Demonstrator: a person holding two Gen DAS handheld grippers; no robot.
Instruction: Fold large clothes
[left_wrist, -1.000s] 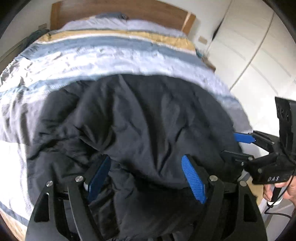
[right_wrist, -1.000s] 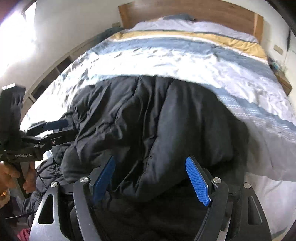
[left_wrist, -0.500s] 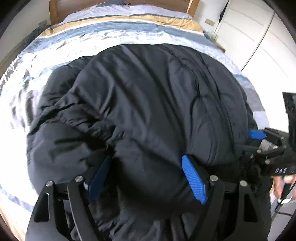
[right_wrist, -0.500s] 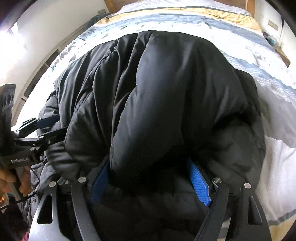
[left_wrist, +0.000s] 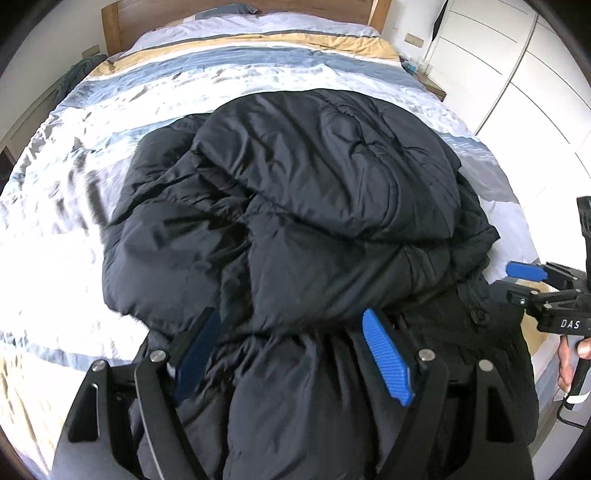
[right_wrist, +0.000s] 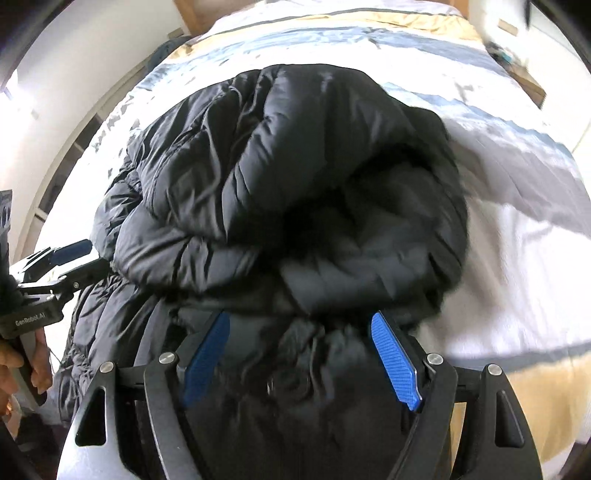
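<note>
One black puffer jacket (left_wrist: 314, 206) heaped on the striped bed (left_wrist: 74, 184), near edge | my left gripper (left_wrist: 295, 354) spread wide, jacket bunched between the pads | right gripper (right_wrist: 303, 354) also wide, straddling the jacket

- Pretty clearly a bedroom in someone's home.
- Big double bed (left_wrist: 258, 85) takes up most of both views, made up with a striped duvet in white, grey-blue and mustard bands.
- Wooden headboard (left_wrist: 122, 22) sits at the far edge of the bed, up against a plain pale wall.
- Along the right edge of the bed there's a run of white built-in wardrobe doors (left_wrist: 517, 74), floor-to-ceiling style.
- Small wooden bedside table (left_wrist: 432, 86) by the far right corner, with some bits on it, too small to make out.
- Left side has what looks like low shelving (right_wrist: 62, 173) under bright daylight, though it's blown out so hard to say.
</note>
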